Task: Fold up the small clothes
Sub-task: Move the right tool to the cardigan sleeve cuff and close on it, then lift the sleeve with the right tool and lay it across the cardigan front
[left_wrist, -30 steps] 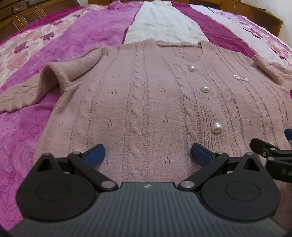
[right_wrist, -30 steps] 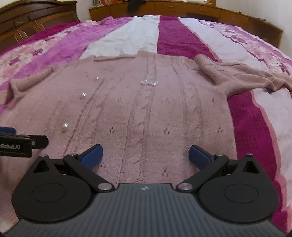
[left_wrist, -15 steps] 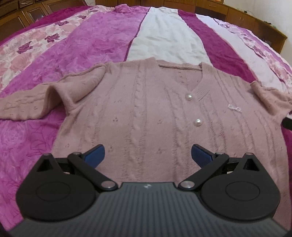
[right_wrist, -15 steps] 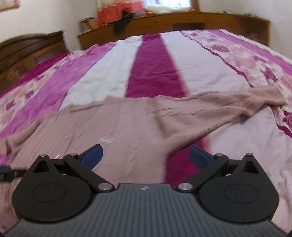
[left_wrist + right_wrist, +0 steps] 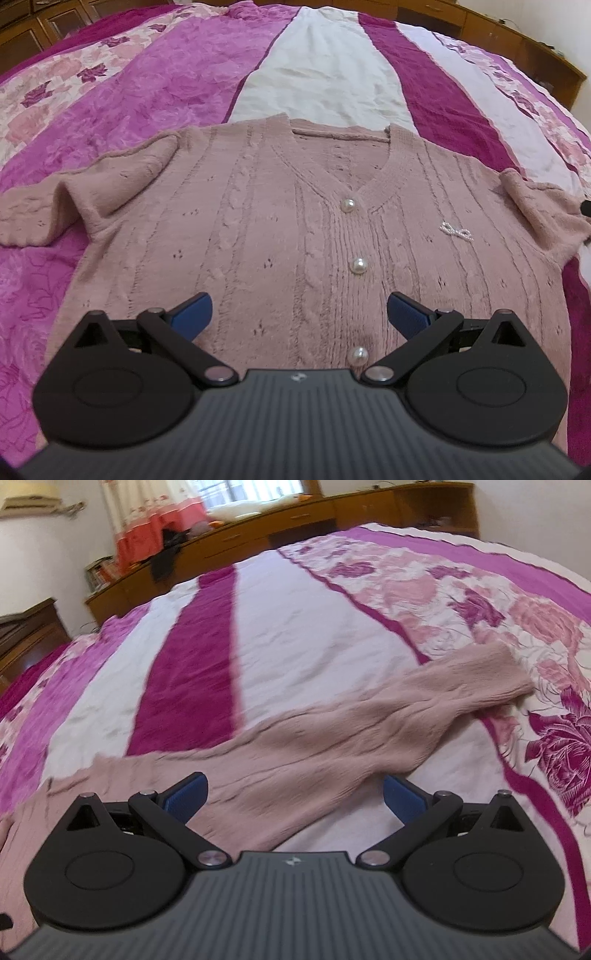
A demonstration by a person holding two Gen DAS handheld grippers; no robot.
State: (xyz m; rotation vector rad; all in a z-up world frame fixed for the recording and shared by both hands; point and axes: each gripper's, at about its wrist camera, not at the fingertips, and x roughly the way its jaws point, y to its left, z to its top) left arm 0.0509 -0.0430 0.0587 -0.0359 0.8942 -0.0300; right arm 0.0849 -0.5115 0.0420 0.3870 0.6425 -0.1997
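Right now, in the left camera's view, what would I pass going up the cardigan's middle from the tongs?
Bottom pearl button → middle pearl button → top pearl button → V-neckline → white stripe of the bedspread.

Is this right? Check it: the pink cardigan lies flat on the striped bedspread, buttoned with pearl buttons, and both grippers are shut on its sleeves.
One thing is wrong: the grippers are not shut. The left gripper in the left wrist view and the right gripper in the right wrist view are both open, holding nothing. The pink cardigan does lie flat on the striped bedspread, with pearl buttons.
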